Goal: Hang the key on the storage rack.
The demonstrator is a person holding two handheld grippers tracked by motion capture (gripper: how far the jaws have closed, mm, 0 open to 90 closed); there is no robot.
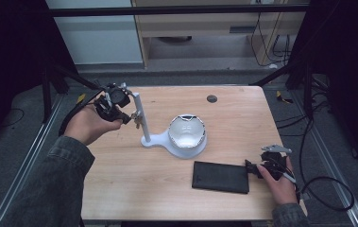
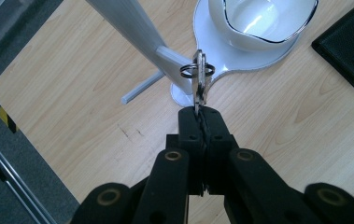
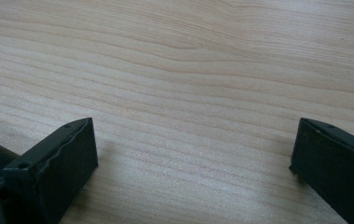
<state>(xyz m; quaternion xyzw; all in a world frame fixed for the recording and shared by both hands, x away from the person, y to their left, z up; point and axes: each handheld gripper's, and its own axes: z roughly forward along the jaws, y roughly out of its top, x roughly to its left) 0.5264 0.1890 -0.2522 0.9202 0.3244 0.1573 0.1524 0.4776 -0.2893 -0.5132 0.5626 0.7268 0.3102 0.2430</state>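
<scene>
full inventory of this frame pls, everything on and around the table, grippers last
table: 1, light wood, centre of the high view, a dark round spot near its far edge
stand: 1, white, upright post with side pegs on a flat base, middle of the table
bowl: 1, white with a dark rim, on the stand's base, right of the post
key: at least 1, silver, on a dark split ring at a peg of the stand
flat case: 1, black, near edge of the table, right of centre
cables: several, black, floor right of the table
left gripper: black, jaws shut on the key, beside the post
right gripper: black, jaws open over bare wood, by the case's right end
</scene>
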